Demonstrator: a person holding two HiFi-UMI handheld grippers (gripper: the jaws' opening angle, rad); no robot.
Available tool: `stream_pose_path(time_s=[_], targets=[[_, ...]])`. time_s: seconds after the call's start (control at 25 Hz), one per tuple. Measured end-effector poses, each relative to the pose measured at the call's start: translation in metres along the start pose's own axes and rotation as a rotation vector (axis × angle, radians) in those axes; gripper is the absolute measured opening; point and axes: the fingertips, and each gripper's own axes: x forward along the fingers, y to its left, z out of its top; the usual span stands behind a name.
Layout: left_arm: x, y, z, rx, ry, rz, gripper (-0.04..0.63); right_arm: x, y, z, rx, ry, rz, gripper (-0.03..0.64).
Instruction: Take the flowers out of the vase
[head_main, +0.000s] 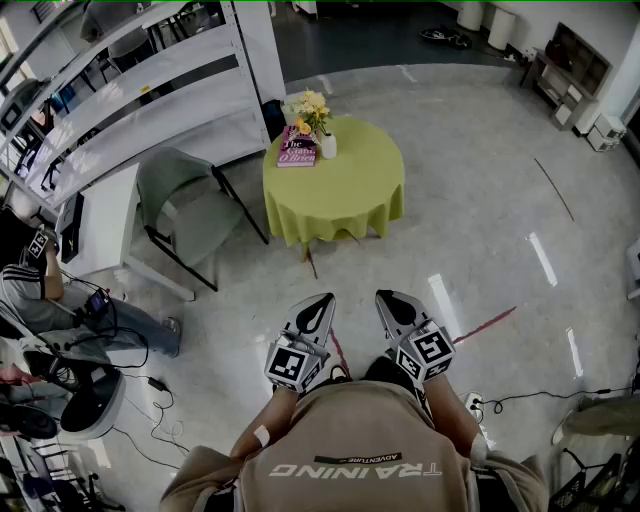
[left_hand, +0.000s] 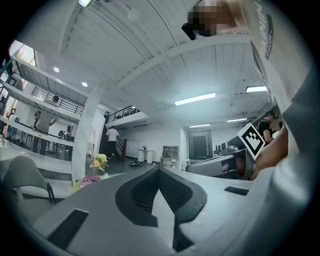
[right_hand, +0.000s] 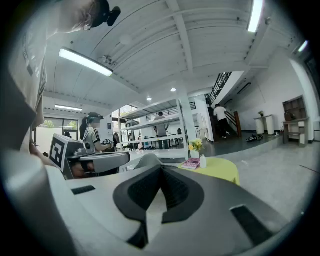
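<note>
Both shut, nothing in them. Left gripper (head_main: 321, 303): jaws pressed together, empty, aimed about level. Right gripper (head_main: 386, 300): same, tips pressed together, tipped slightly down. We hold them side by side close to our body, over the floor (head_main: 480, 230), touching nothing. Flowers (head_main: 310, 105) sit in the white vase (head_main: 328, 146) at the far left of the green table (head_main: 340, 205), just beside a pink book (head_main: 297, 147). Stems run roughly upright, leaning a bit left, blooms on top. Well apart from both grippers.
</note>
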Motion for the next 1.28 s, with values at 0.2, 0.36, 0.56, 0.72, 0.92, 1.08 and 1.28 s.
stream_pose_path(time_s=[0.2,0.36,0.56,0.72,0.92,1.08,1.28], targets=[[0.0,0.01,-0.004,-0.002,0.007,-0.007,0.002,0.011,0.001,0.0,-0.036,0.01,-0.009,-0.003],[0.005,0.019,-0.01,-0.026,0.013,-0.003,0.002,0.015,-0.007,-0.006,-0.06,0.026,-0.035,-0.003],[0.025,0.024,-0.02,-0.039,0.047,-0.015,0.002,0.017,-0.037,-0.01,-0.019,0.034,-0.075,-0.002],[0.059,0.04,-0.024,-0.041,0.068,0.009,0.002,0.033,-0.067,-0.01,-0.002,0.044,-0.051,-0.003],[0.112,0.04,-0.027,-0.02,0.101,-0.002,0.002,0.051,-0.114,-0.011,0.022,0.05,0.008,-0.003],[0.163,0.042,-0.017,0.013,0.11,0.017,0.002,0.063,-0.167,0.002,0.029,0.024,0.045,-0.002],[0.213,0.052,-0.019,0.013,0.118,0.041,0.002,0.092,-0.205,0.02,-0.028,-0.008,0.143,-0.002]])
